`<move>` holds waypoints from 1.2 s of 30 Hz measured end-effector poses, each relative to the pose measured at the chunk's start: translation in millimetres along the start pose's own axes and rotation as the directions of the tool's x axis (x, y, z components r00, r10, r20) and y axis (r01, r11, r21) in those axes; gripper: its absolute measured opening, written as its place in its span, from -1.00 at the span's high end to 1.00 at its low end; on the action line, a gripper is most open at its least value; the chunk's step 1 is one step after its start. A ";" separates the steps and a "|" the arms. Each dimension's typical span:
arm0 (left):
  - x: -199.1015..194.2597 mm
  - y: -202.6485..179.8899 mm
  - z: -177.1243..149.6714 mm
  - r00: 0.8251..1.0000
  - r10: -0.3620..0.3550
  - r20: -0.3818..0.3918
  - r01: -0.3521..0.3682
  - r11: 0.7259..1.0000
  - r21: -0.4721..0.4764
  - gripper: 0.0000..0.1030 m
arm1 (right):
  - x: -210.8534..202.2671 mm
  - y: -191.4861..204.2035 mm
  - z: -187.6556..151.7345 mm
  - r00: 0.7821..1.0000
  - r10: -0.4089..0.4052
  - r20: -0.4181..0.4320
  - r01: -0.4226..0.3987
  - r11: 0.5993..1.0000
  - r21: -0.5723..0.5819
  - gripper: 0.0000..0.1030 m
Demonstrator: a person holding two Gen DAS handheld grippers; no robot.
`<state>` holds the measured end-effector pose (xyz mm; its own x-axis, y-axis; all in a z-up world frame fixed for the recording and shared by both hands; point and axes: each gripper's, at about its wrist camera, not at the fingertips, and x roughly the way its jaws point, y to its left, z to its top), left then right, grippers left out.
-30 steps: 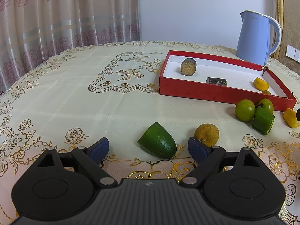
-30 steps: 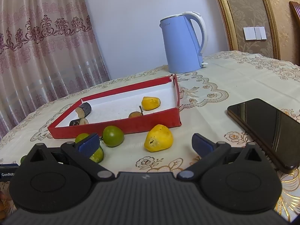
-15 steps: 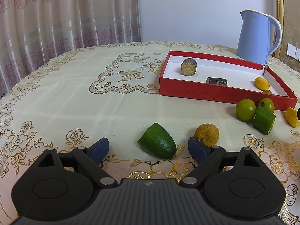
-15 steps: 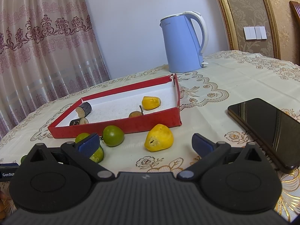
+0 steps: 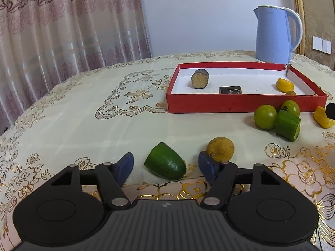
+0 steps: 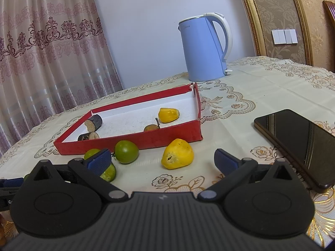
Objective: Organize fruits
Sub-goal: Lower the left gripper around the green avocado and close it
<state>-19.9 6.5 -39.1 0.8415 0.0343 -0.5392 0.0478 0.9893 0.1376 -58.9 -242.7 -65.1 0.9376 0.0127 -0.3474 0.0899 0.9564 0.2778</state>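
Observation:
My left gripper (image 5: 166,165) is open, its fingers either side of a green avocado half (image 5: 165,164) on the tablecloth; a brown round fruit (image 5: 220,149) lies by its right finger. My right gripper (image 6: 163,161) is open, with a yellow fruit piece (image 6: 177,153) lying between and just beyond its fingers. A red tray (image 5: 240,105) (image 6: 129,143) holds a dark cut roll (image 5: 200,78), a dark block (image 5: 230,90), a yellow piece (image 6: 168,115) and a small brown fruit (image 6: 151,128). Green tomatoes (image 5: 265,116) (image 6: 126,151) and a green cut piece (image 5: 287,125) lie in front of the tray.
A blue kettle (image 5: 274,39) (image 6: 204,48) stands behind the tray. A black phone (image 6: 299,144) lies at the right in the right wrist view. Curtains hang behind the table at the left. A wall with light switches (image 6: 284,36) is at the right.
The left gripper has edged slightly forward and lower towards the avocado half. The right gripper has hardly moved. Both stay open.

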 end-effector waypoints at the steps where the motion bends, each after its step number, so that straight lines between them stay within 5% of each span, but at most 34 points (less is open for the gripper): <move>1: -0.2 -0.2 -0.2 1.000 -0.001 0.001 0.001 1.000 0.001 -0.27 | -0.1 0.1 0.0 1.000 0.000 0.000 0.000 1.000 0.000 -1.00; 8: -0.4 1.7 -0.7 0.999 -0.032 0.001 0.032 0.999 -0.016 -0.06 | -0.2 0.0 0.1 1.000 -0.001 0.000 0.001 1.000 -0.001 -1.00; 32: 2.4 9.6 0.0 0.998 -0.062 -0.014 0.061 0.996 -0.060 -0.13 | 1.4 -0.7 -0.4 1.000 0.005 -0.009 -0.005 1.000 0.007 -1.00; 36: 0.7 6.5 -0.4 0.998 -0.062 -0.011 0.061 0.997 -0.046 -0.02 | 2.1 -1.2 -0.4 1.000 0.012 -0.017 -0.011 1.000 0.013 -1.00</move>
<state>-19.1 13.0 -38.9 0.8312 -0.0253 -0.5554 0.0745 0.9950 0.0661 -57.2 -243.7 -66.6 0.9329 0.0286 -0.3590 0.0837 0.9524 0.2932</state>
